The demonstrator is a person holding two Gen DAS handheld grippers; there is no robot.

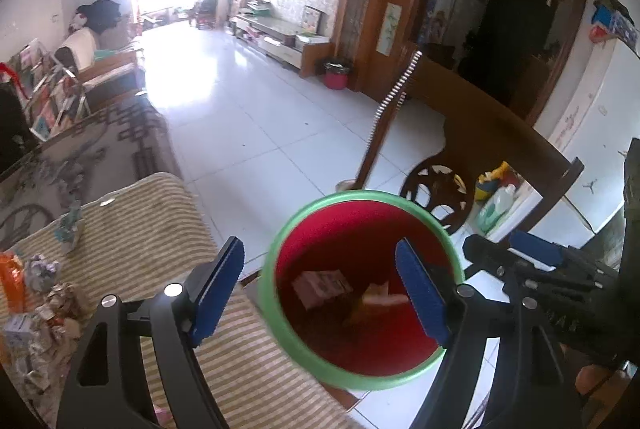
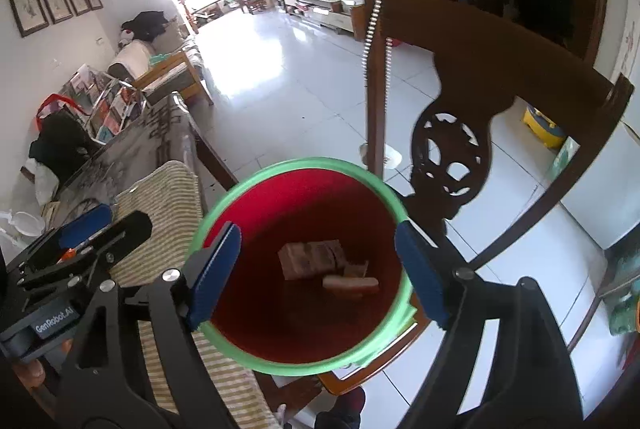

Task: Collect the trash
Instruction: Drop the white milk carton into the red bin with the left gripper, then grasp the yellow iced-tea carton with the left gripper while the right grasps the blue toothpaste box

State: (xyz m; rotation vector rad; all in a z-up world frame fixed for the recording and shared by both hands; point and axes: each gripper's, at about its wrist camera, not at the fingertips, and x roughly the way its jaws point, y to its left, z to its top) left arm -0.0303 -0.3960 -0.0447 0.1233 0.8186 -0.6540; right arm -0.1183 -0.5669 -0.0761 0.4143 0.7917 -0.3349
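A red bin [image 1: 360,221] with a green rim stands on a wooden chair seat beside the table. Inside it lie a small printed carton [image 1: 320,287] and a crumpled wrapper [image 1: 380,299]. My left gripper [image 1: 320,261] hangs open over the bin's mouth, nothing between its blue pads. The right wrist view shows the same bin [image 2: 304,197], carton [image 2: 312,259] and wrapper [image 2: 352,285] below my right gripper [image 2: 316,241], also open and empty. Each gripper shows at the edge of the other's view: right gripper [image 1: 512,253], left gripper [image 2: 104,229]. More crumpled trash [image 1: 44,293] lies on the striped cloth at left.
The striped cloth [image 1: 160,229] covers the table's near end. A carved wooden chair back [image 2: 480,61] rises just behind the bin. Beyond is a white tiled floor [image 1: 260,117], a sofa at left, a TV cabinet and another red bin [image 1: 335,77] far off.
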